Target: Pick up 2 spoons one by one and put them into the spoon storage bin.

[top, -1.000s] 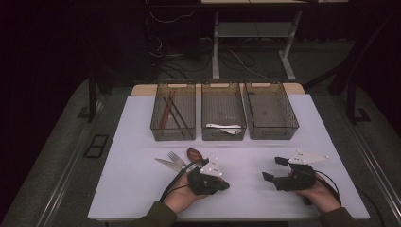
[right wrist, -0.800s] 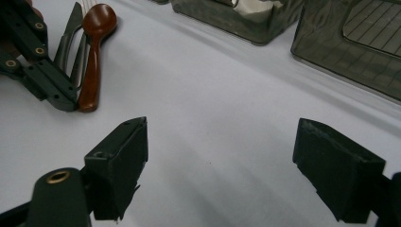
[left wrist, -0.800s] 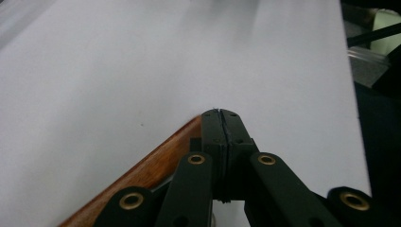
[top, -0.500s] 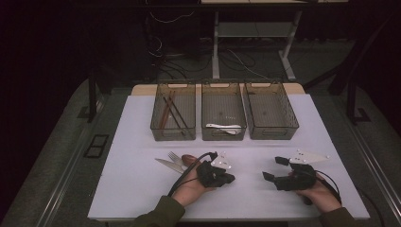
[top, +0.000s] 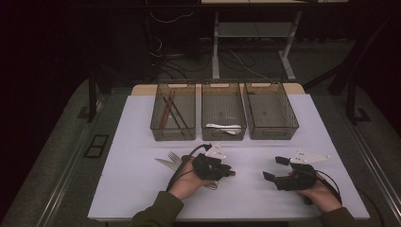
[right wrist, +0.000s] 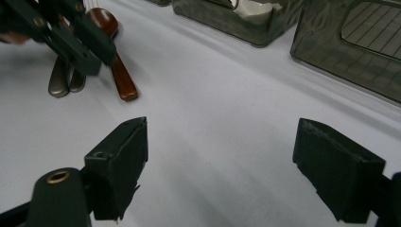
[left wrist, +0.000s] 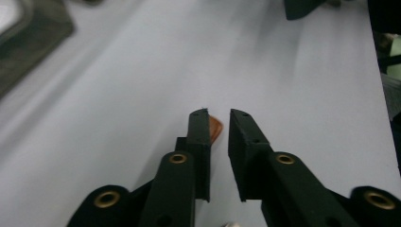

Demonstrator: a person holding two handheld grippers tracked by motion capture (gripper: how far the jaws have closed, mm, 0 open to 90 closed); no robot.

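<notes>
Spoon [right wrist: 111, 56] could be dropped onto the tabletop [top: 142, 189], since the left tool [left wrist: 218, 124] has just been opened narrowly.

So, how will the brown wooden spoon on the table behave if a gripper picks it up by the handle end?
The wooden spoon looks rigid, so it should not bend. It is probably light. Its handle seems glossy and rounded, so it may slip or swing bowl-down between the narrow jaws of the left gripper.
</notes>
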